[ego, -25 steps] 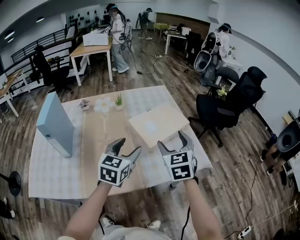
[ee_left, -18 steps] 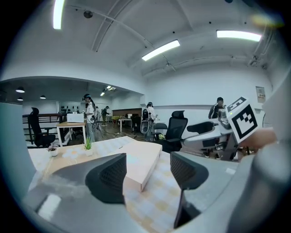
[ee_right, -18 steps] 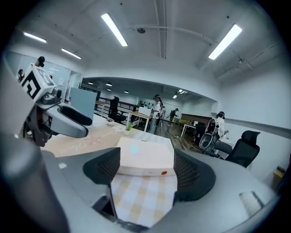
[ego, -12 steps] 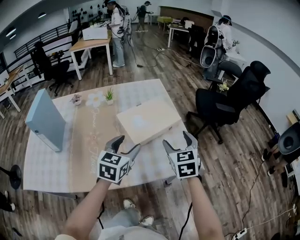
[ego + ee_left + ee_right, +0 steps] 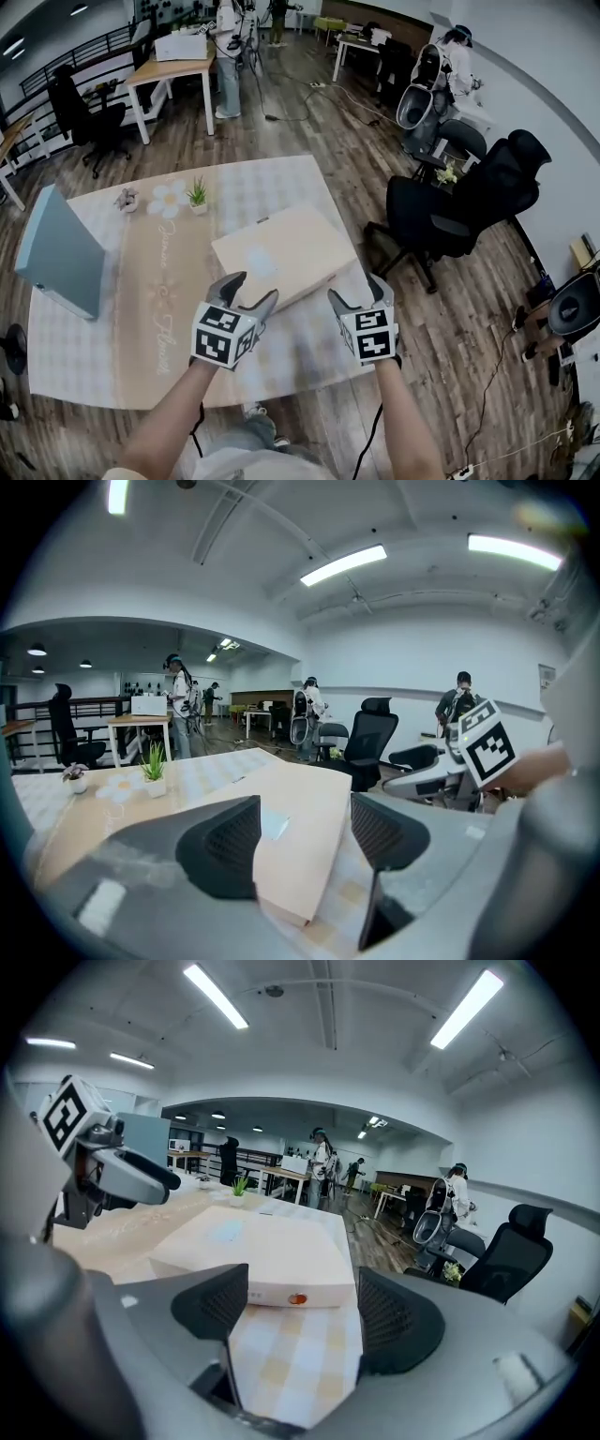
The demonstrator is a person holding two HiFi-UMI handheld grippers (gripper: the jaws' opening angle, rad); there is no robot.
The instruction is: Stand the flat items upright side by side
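Observation:
A flat beige box (image 5: pixel 281 255) lies on the checked tablecloth (image 5: pixel 84 347), towards the table's right side. A blue-grey box (image 5: pixel 58 255) stands upright at the table's left edge. My left gripper (image 5: pixel 251 289) is open at the beige box's near left corner, and in the left gripper view that corner of the box (image 5: pixel 295 808) shows between the spread jaws with no pad pressing on it. My right gripper (image 5: pixel 356 291) is open just short of the box's near right end. In the right gripper view the box (image 5: pixel 262 1246) lies ahead of the jaws, with a gap of cloth between.
A small potted plant (image 5: pixel 198 195), a second small pot (image 5: pixel 126 199) and a flower-shaped mat (image 5: pixel 171 200) sit at the table's far side. Black office chairs (image 5: pixel 441 216) stand right of the table. People stand by desks at the back.
Both grippers have moved forward and down toward the beige box's near edge. The view has shifted with them. Both jaws stay spread.

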